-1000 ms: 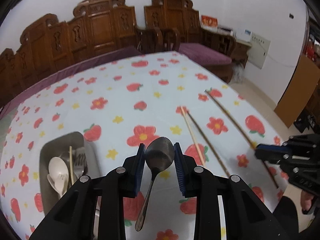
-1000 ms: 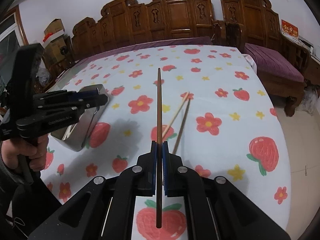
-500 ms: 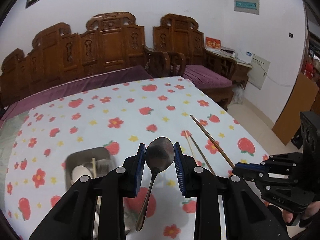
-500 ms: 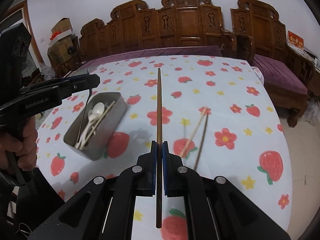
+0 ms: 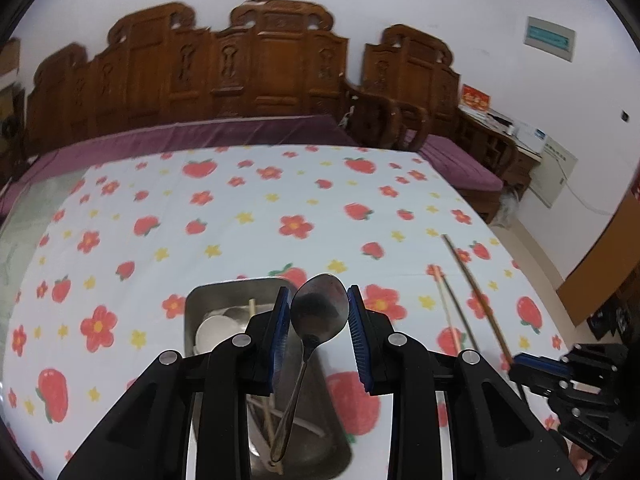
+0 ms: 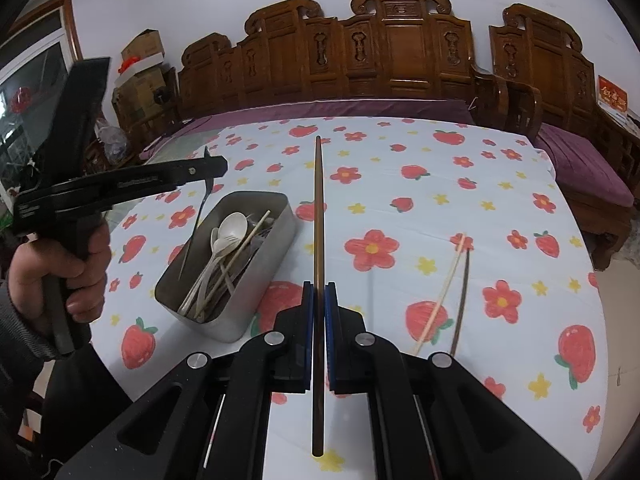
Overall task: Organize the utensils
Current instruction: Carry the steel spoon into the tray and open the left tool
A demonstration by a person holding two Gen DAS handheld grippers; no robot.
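Though spread under everything as work surface, bears on the strawberry tablecloth (image 6: 440, 184) only what awaits sorting

Serves as collecting point by way of the metal tin (image 6: 224, 328), set left of centre on the cloth, open side up so that long utensils drop in lengthwise

Hovers over that tin with the left gripper (image 5: 317, 292), clenched on the bowl of the metal spoon (image 5: 320, 316), handle hanging down toward the tin, likely for a straight drop

Holds off to the tin's right with the right gripper (image 6: 319, 286), pinched tight on the dark chopstick (image 6: 319, 220), pointing forward above the cloth, probably to stay clear while the spoon goes in first

Shows white plastic spoons (image 6: 232, 228) and a pale stick already lying in the tin

Leaves two loose chopsticks (image 6: 444, 292) near each other on the cloth at right, not yet gathered
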